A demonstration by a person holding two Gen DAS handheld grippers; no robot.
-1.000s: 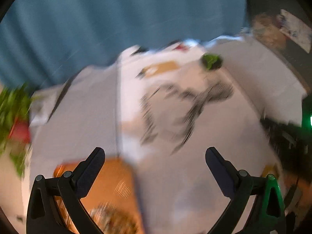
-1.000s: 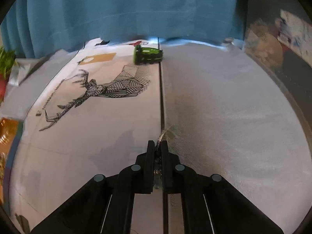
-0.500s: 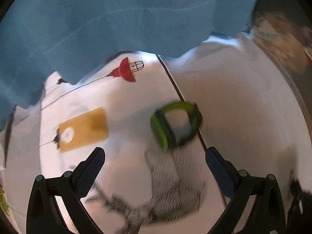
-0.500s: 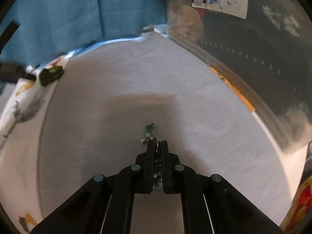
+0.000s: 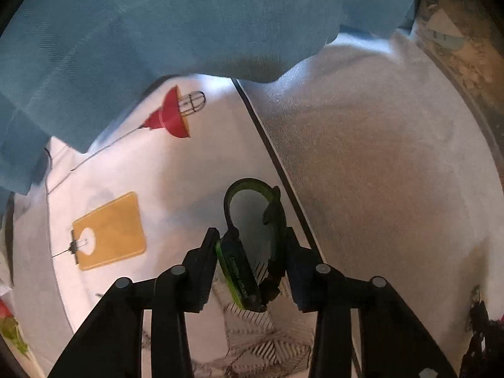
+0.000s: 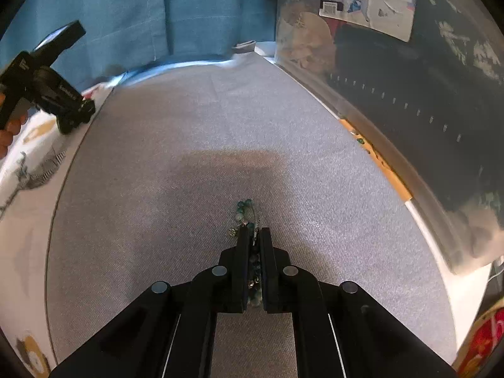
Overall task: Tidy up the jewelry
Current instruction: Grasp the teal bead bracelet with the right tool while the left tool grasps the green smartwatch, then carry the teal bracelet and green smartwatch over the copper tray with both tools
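1. Closing around the green-and-black wristband [image 5: 252, 252], the left hand-held gripper [image 5: 252, 239] has the band between its jaws, one finger at each flank; whether both pads already press on it I cannot tell.
2. The wristband stands on edge on the table, on the printed white cloth [image 5: 163, 189], just left of the dark seam [image 5: 267, 145] that parts that cloth from the grey cloth [image 5: 378, 173].
3. Its long axis runs away from the left hand-held gripper: the green block lies nearest the fingers and the open loop arches beyond the fingertips, toward the blue curtain [image 5: 157, 31].
4. So the coming squeeze acts across the band's short width, and the loop may flex or roll, in my judgement.
5. The right hand-held gripper [image 6: 253, 239] is pressed together, pinching a strand of teal beads [image 6: 244, 209] whose free end trails ahead of the fingertips above the grey cloth, well to the right of the seam.
6. From the seam, the left hand-held gripper is plainly the nearer to the wristband; the right one is well apart and occupied.
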